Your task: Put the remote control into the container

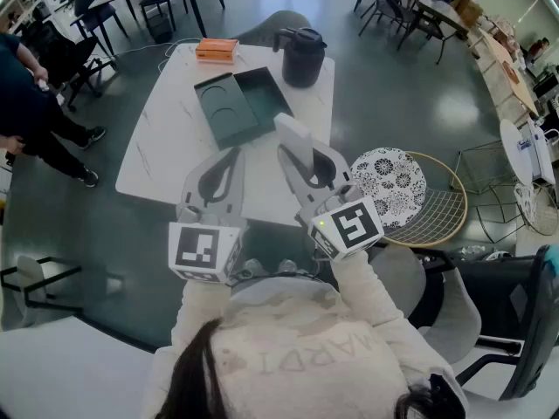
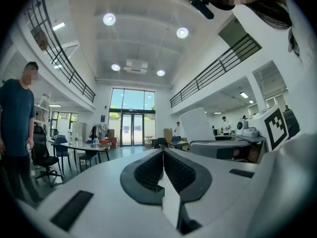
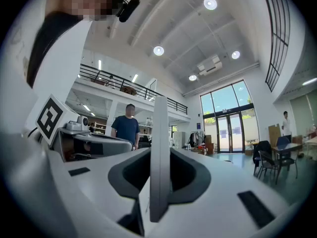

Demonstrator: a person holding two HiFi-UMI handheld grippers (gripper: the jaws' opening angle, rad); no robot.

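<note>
My right gripper point(image 1: 307, 166) is shut on a white remote control point(image 1: 295, 140), which stands on end between the jaws, raised above the near edge of the white table point(image 1: 166, 147). In the right gripper view the remote point(image 3: 160, 133) shows as a thin upright slab clamped in the right gripper point(image 3: 159, 155). A dark green container point(image 1: 266, 90) lies open further back on the table, its lid point(image 1: 223, 107) flat beside it on the left. To the left of the right one, my left gripper point(image 1: 229, 160) is raised too; its jaws point(image 2: 163, 152) are shut on nothing.
A black jug point(image 1: 302, 57) and an orange box point(image 1: 217, 50) stand at the table's far end. A patterned round cushion point(image 1: 391, 182) rests on a wire stool point(image 1: 441, 208) at the right. A person point(image 1: 35, 103) stands at the left, among chairs.
</note>
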